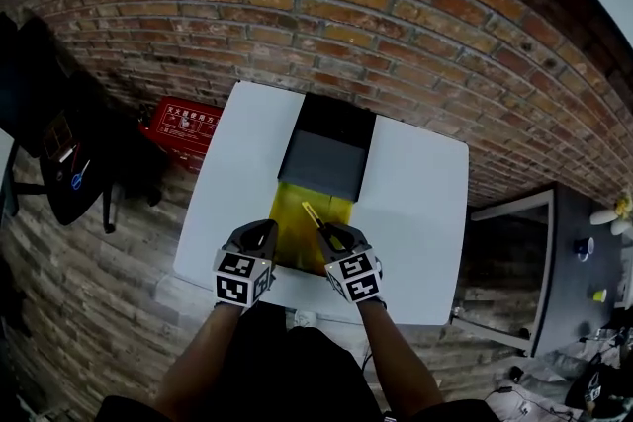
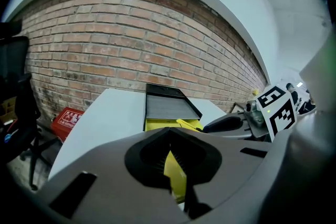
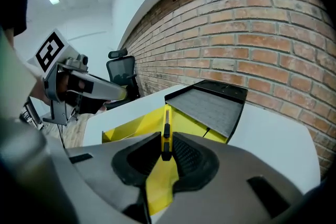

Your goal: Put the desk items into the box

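Right gripper (image 3: 166, 143) clamps the yellow knife (image 3: 167, 122); left gripper (image 2: 170, 153) pinches the box (image 1: 287, 234) flap (image 2: 177, 178). Hold the flap steady and lower the knife well inside before release.

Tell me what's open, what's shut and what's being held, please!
yellow box: open, one edge pinched.
lid: flipped back, grey lining up.
yellow knife: gripped, pointing over the box.
left tongs: shut on the yellow box's edge.
right tongs: shut on the yellow knife.
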Action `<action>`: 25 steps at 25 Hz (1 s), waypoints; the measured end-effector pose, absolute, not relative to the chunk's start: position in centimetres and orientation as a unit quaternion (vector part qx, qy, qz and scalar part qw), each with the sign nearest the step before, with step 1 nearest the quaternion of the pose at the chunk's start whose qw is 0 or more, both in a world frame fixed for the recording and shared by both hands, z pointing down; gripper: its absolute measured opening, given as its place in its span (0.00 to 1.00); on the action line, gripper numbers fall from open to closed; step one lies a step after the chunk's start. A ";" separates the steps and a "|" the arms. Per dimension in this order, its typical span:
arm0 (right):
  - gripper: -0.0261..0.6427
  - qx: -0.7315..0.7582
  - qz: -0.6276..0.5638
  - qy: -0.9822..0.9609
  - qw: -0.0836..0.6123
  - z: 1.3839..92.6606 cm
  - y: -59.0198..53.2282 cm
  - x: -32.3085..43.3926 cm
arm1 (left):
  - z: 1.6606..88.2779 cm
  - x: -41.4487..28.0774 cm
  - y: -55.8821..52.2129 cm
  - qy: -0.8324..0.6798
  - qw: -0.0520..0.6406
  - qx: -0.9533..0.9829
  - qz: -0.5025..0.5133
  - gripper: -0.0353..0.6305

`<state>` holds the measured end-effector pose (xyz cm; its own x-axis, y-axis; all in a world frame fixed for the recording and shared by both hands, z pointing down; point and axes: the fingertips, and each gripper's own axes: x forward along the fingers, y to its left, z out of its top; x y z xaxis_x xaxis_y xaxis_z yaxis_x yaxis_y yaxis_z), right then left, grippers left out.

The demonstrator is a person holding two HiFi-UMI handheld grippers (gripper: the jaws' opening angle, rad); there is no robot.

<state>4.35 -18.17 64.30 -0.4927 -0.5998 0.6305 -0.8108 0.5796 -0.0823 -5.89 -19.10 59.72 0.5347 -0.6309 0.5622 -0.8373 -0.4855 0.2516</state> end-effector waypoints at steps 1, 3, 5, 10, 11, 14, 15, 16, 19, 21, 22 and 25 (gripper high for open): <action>0.15 0.416 0.190 -0.843 0.285 64.6 -18.3 4.1 | 59.8 -6.1 -19.1 -0.439 0.256 0.837 0.202 0.07; 0.15 0.412 0.191 -0.842 0.291 64.9 -18.6 3.7 | 59.9 -6.3 -19.2 -0.441 0.258 0.835 0.203 0.07; 0.15 0.405 0.191 -0.842 0.301 65.2 -18.9 3.1 | 59.9 -6.6 -19.3 -0.443 0.258 0.834 0.203 0.07; 0.15 0.371 0.193 -0.843 0.338 66.4 -18.9 1.1 | 60.3 -7.7 -19.7 -0.446 0.261 0.831 0.204 0.07; 0.15 0.367 0.195 -0.843 0.342 66.6 -18.8 0.8 | 60.4 -7.9 -19.8 -0.447 0.262 0.831 0.205 0.07; 0.15 0.353 0.199 -0.840 0.359 67.2 -18.7 0.0 | 60.6 -8.3 -20.0 -0.448 0.263 0.829 0.205 0.07; 0.15 0.347 0.197 -0.840 0.368 67.5 -18.6 -0.2 | 60.7 -8.4 -20.0 -0.448 0.263 0.829 0.206 0.07; 0.15 0.341 0.194 -0.839 0.378 67.9 -18.5 -0.3 | 60.8 -8.5 -20.0 -0.448 0.264 0.829 0.206 0.07; 0.15 0.323 0.199 -0.832 0.405 68.9 -18.1 -0.8 | 61.2 -8.6 -19.9 -0.448 0.267 0.827 0.209 0.07; 0.15 0.314 0.204 -0.828 0.417 69.4 -17.9 -1.1 | 61.4 -8.7 -19.8 -0.447 0.270 0.826 0.211 0.07; 0.15 0.311 0.205 -0.827 0.422 69.6 -17.8 -1.3 | 61.4 -8.8 -19.8 -0.447 0.271 0.826 0.212 0.07; 0.15 0.302 0.207 -0.822 0.436 70.1 -17.7 -1.8 | 61.6 -9.1 -19.8 -0.448 0.272 0.824 0.215 0.07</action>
<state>-1.76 -17.67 70.14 -0.4374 -0.3161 0.8419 -0.6775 0.7315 -0.0773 -9.08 -19.83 61.59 0.5051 -0.6214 0.5990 -0.8559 -0.4497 0.2553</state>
